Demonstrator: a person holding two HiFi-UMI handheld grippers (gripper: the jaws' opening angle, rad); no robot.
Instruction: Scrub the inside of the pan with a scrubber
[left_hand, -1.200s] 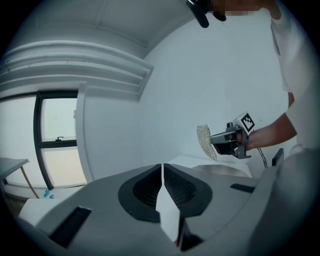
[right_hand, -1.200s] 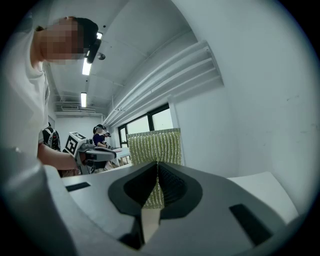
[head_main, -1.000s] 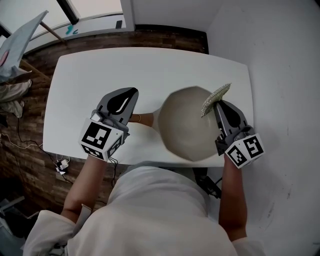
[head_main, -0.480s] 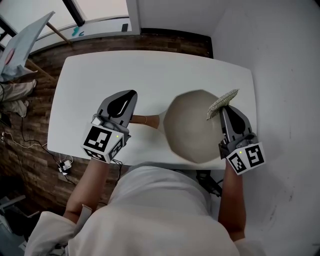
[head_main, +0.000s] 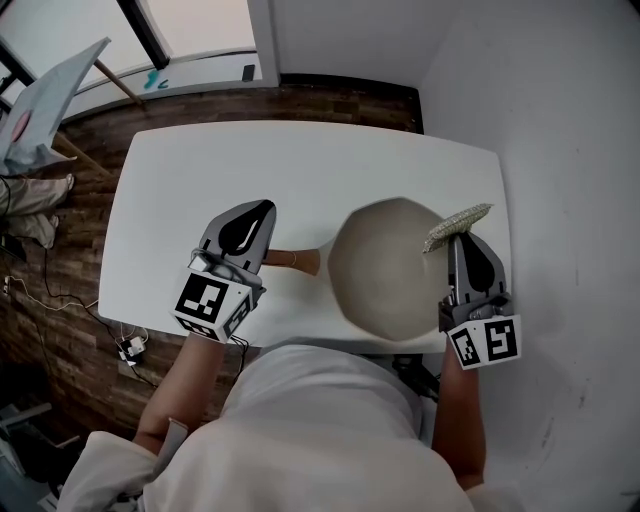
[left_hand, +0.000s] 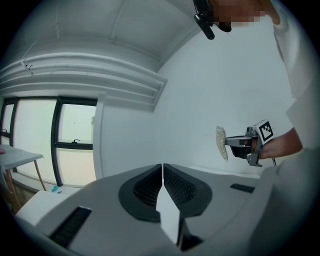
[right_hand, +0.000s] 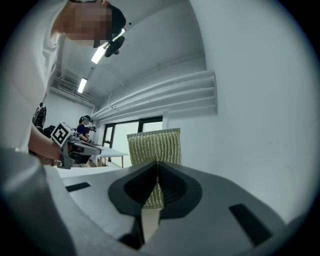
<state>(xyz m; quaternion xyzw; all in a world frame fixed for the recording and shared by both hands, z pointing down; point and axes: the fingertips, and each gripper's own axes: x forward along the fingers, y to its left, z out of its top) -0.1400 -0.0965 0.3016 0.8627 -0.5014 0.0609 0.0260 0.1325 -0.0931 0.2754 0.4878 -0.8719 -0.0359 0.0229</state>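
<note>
Pan sits on the table, right of centre, near the edge closest to me. Its handle points left. Left gripper overlaps the handle's end in the head view; I cannot tell whether it touches. In its own view the jaws are pressed together and I see nothing between them. Right gripper is clamped on the scrubber, a yellow-green ribbed pad standing up out of the jaws. In the head view the scrubber lies at the pan's right rim, not over the pan's middle. I cannot tell whether it touches the rim. Both grippers point roughly level.
</note>
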